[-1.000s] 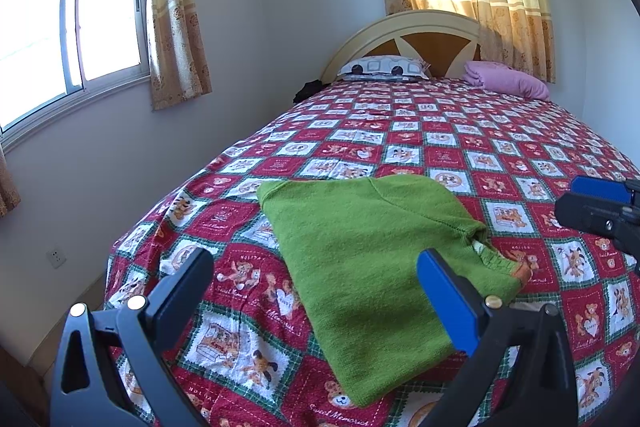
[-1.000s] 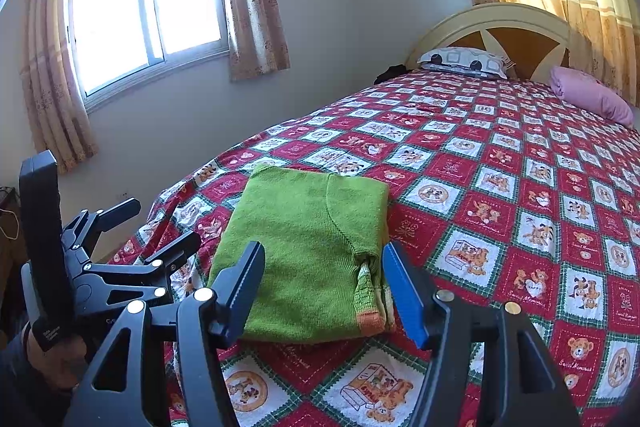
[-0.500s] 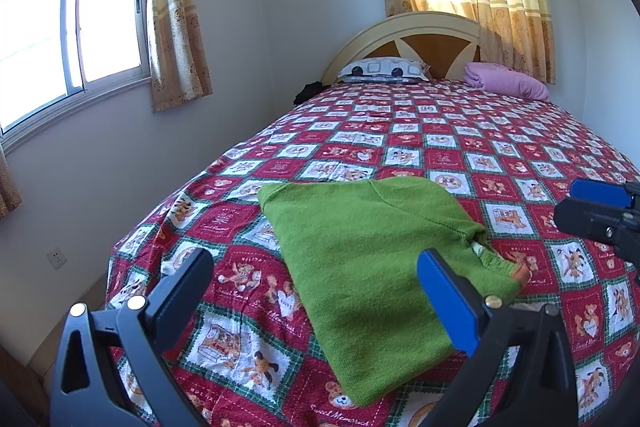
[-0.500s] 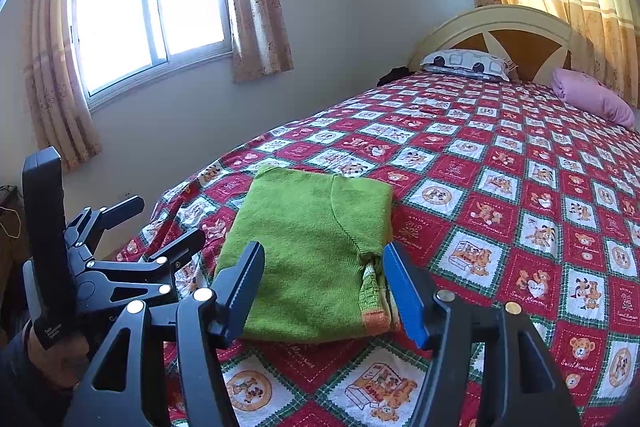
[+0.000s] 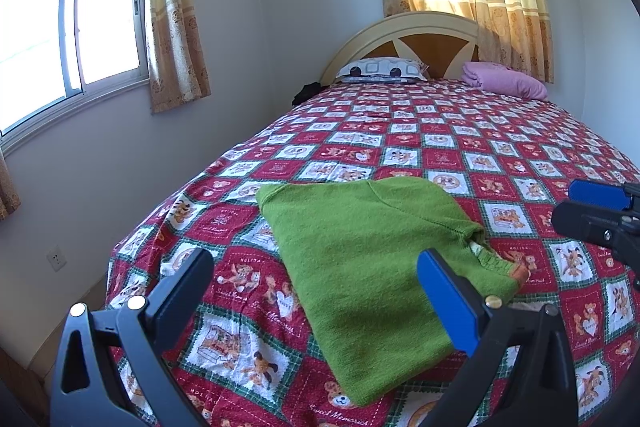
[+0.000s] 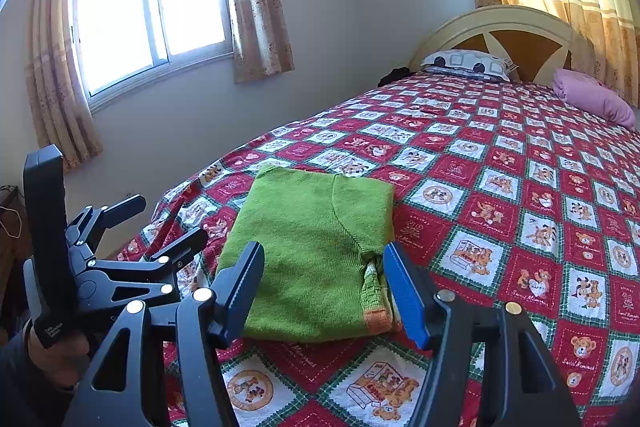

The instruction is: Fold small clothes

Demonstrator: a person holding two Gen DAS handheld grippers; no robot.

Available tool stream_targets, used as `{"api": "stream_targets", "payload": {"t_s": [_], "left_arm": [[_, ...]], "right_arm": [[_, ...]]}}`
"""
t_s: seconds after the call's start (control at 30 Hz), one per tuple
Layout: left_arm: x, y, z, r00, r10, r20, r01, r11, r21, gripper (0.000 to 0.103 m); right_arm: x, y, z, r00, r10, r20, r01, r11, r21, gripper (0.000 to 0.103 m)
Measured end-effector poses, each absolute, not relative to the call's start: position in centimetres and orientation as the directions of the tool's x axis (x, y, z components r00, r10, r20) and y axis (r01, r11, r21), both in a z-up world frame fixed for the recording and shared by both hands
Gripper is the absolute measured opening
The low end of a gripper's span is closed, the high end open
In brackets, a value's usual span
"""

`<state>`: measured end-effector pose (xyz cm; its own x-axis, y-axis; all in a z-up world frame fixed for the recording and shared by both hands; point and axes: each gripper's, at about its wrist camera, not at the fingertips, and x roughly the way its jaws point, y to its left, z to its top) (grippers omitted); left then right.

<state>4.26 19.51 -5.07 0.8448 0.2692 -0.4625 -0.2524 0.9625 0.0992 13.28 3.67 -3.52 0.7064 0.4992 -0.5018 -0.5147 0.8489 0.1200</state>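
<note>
patchwork bedspread [image 5: 400,147] (green sweater [image 5: 360,251] folded on it), curtained window [image 6: 148,7].

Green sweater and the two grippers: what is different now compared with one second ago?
Almost nothing. The right gripper drifted slightly, so the sweater sits a touch lower in its view. The left gripper did not visibly move. Both have their jaws open and hold nothing, as before. The sweater lies folded in the same spot on the bed; nothing was gripped or released.
</note>
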Motion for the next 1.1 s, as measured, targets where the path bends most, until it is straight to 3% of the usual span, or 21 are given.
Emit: {"api": "stream_targets", "payload": {"t_s": [1.1], "left_arm": [[4.1,21.3,-5.0,0.832,0.345,-0.434,-0.326,0.938,0.119,0.103]], "right_arm": [[13.0,4.2,-3.9,0.704,0.506,-0.499,-0.525,0.843,0.115,0.063]]}}
